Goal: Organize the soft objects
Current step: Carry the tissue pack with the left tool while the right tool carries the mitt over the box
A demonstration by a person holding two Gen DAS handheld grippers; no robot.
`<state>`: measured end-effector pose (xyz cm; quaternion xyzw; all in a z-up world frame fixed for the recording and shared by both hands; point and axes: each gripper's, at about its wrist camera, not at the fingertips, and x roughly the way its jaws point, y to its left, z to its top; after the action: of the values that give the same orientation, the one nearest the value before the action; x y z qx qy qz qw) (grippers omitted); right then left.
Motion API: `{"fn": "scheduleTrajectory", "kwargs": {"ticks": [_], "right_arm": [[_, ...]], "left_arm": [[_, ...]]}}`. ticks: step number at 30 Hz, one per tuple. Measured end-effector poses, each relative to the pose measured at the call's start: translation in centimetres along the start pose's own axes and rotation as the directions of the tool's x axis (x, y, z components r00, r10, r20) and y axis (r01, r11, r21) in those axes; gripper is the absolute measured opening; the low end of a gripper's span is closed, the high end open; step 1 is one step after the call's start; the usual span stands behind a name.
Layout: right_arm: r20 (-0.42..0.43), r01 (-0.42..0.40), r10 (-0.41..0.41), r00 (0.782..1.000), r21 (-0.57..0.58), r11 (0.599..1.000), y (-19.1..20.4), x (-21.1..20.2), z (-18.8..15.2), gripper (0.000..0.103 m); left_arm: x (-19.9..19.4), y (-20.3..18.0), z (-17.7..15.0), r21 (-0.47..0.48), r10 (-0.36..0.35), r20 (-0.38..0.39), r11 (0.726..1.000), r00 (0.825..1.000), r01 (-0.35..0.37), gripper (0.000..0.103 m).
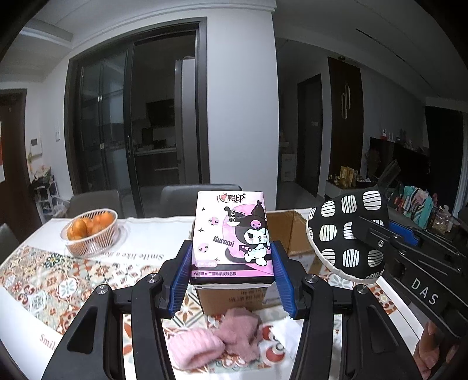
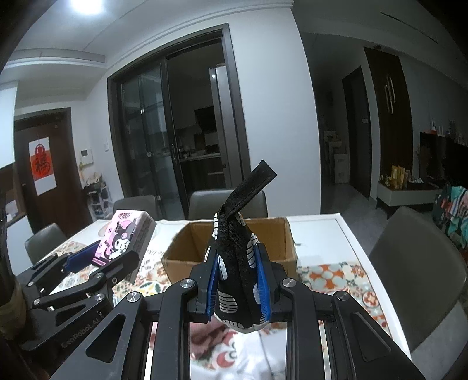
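Tissue pack (image 1: 232,236) pinched in left tongs (image 1: 232,269), patterned pouch (image 2: 237,271) pinched in right tongs (image 2: 238,288), tablecloth-covered table (image 2: 336,242), dim room

Table (image 1: 163,231): cardboard box (image 1: 292,233) toward its far side, chairs (image 1: 187,198) behind it; fruit basket (image 1: 90,236) well left of the box; knitted items (image 1: 216,336) on the tablecloth before the box. Tissue pack (image 1: 231,236) held up left of the box, between the left gripper's (image 1: 231,280) fingers. Patterned pouch (image 2: 237,269) held up before the box, between the right gripper's (image 2: 238,286) fingers, right of the pack.

Dim indoor scene; ceiling light (image 2: 87,4) glares top left; fisheye edges bent, corners vignetted black.
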<state>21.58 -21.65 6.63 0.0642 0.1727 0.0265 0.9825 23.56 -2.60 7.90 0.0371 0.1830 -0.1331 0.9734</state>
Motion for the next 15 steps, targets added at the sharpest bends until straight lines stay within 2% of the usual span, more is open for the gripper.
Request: {"fn": "scheduleTrajectory", "kwargs": {"ticks": [15], "right_arm": [[0.02, 0.009, -0.009, 1.0, 0.001, 1.0, -0.8, 4.3, 1.6, 0.025]], "left_arm": [[5.2, 0.8, 2.1, 0.035, 0.001, 0.016, 0.999, 1.0, -0.001, 0.052]]}}
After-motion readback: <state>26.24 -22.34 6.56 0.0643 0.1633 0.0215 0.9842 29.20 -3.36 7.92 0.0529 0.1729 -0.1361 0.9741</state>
